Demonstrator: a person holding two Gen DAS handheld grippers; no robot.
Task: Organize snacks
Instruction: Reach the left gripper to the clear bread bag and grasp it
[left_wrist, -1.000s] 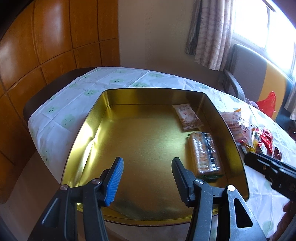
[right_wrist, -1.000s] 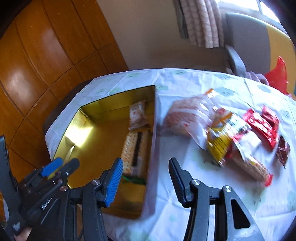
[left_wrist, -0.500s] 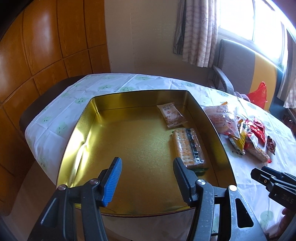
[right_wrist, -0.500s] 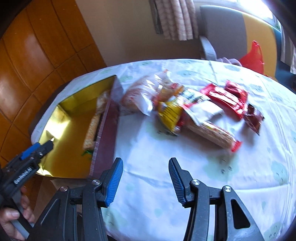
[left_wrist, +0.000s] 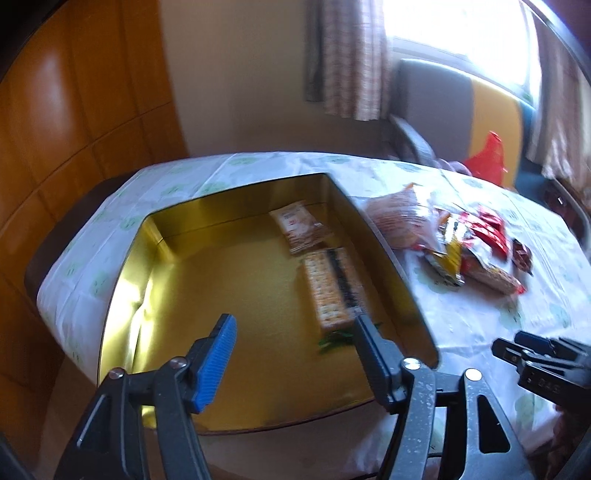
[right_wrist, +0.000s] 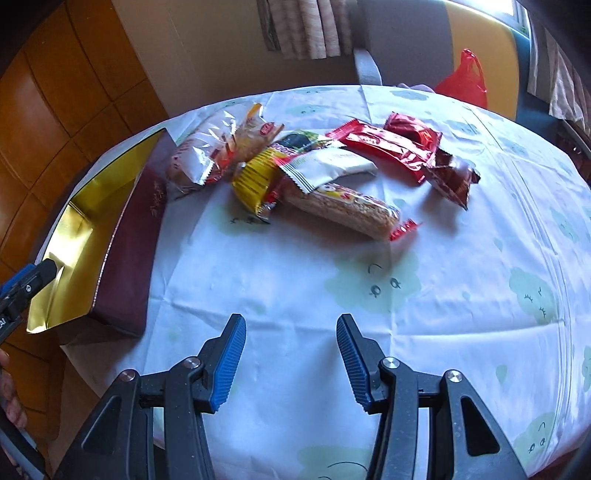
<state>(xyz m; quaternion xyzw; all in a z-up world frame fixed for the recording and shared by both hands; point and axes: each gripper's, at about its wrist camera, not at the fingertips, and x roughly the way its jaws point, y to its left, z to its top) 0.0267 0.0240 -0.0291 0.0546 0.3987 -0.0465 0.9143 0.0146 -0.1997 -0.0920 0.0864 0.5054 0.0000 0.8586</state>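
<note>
A gold-lined tin box (left_wrist: 229, 302) with a maroon outer wall (right_wrist: 129, 251) stands at the table's left. It holds a long cracker pack (left_wrist: 330, 291) and a small pale packet (left_wrist: 301, 227). A pile of snack packs (right_wrist: 325, 173) lies on the cloth right of the box: a sesame bar (right_wrist: 347, 212), red wrappers (right_wrist: 388, 146), a yellow pack (right_wrist: 258, 177). My left gripper (left_wrist: 291, 339) is open and empty above the box's near part. My right gripper (right_wrist: 291, 339) is open and empty above bare cloth, short of the pile.
The table has a white cloth with green prints (right_wrist: 443, 295). A grey and yellow chair (left_wrist: 443, 107) with a red bag (left_wrist: 487, 155) stands behind the table. Wood panelling (left_wrist: 74, 110) runs along the left. The right gripper's tip (left_wrist: 532, 350) shows in the left wrist view.
The right gripper has swung right, from over the box edge to over the cloth facing the snack pile. The left gripper has drawn back and turned a little right. Both stay open.
</note>
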